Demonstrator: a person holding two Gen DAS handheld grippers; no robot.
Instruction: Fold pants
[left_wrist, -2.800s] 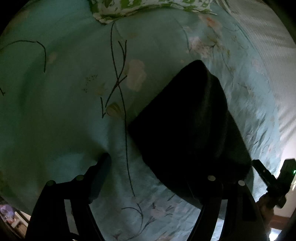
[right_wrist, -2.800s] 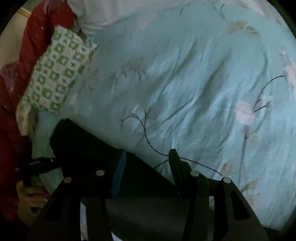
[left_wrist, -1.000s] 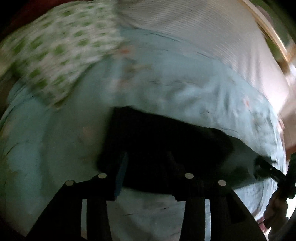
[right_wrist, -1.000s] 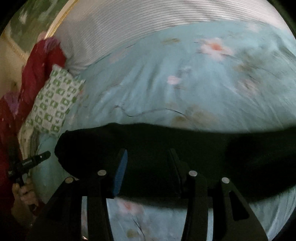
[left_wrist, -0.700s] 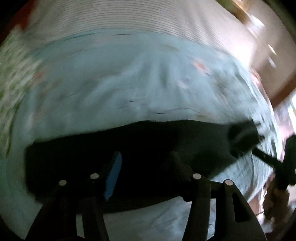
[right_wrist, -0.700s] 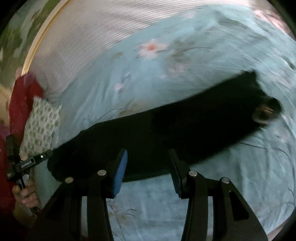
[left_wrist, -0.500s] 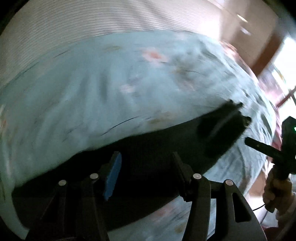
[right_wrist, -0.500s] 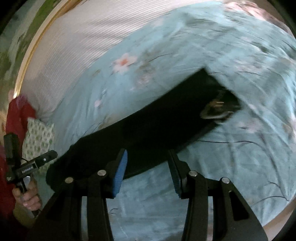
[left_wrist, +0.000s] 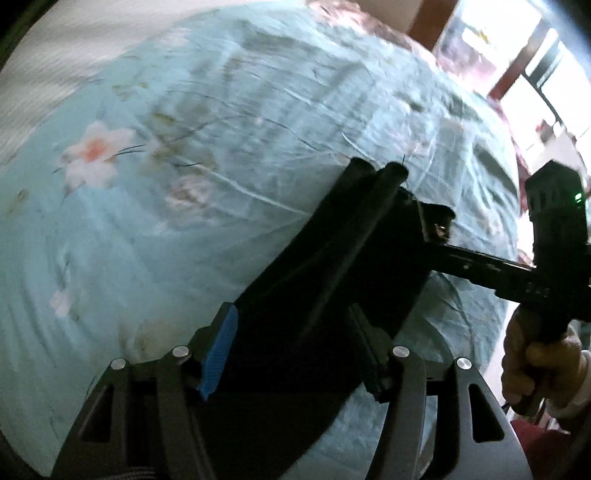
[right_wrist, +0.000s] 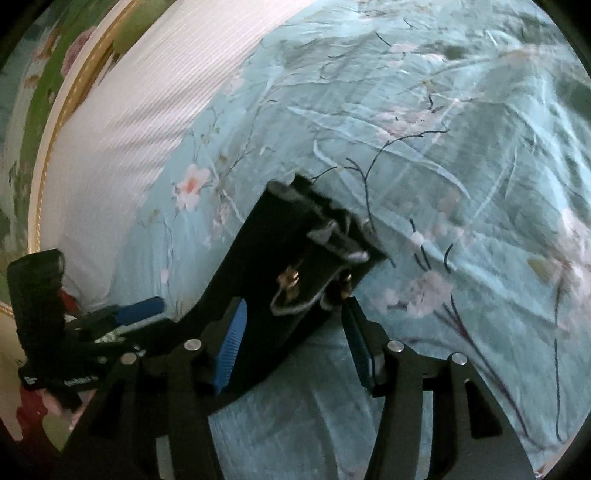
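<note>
The black pants (left_wrist: 332, 266) lie folded lengthwise on the teal floral bedspread (left_wrist: 147, 184), the waistband end with metal clasps (right_wrist: 291, 280) farthest from me. My left gripper (left_wrist: 295, 343) is open, its fingers hovering on either side of the near part of the pants. My right gripper (right_wrist: 295, 339) is open too, just short of the waistband. Each gripper shows in the other's view: the right one (left_wrist: 436, 221) reaches in from the right, the left one (right_wrist: 136, 310) from the left.
A white ribbed sheet (right_wrist: 129, 122) covers the head end of the bed, beside a gold-trimmed headboard (right_wrist: 62, 110). A bright window (left_wrist: 535, 55) stands beyond the bed's far side. A hand (left_wrist: 532, 365) holds the right gripper's handle.
Both grippers swung along the pants from the leg end toward the waistband. The pants now lie as a long narrow strip. Both grippers stay open.
</note>
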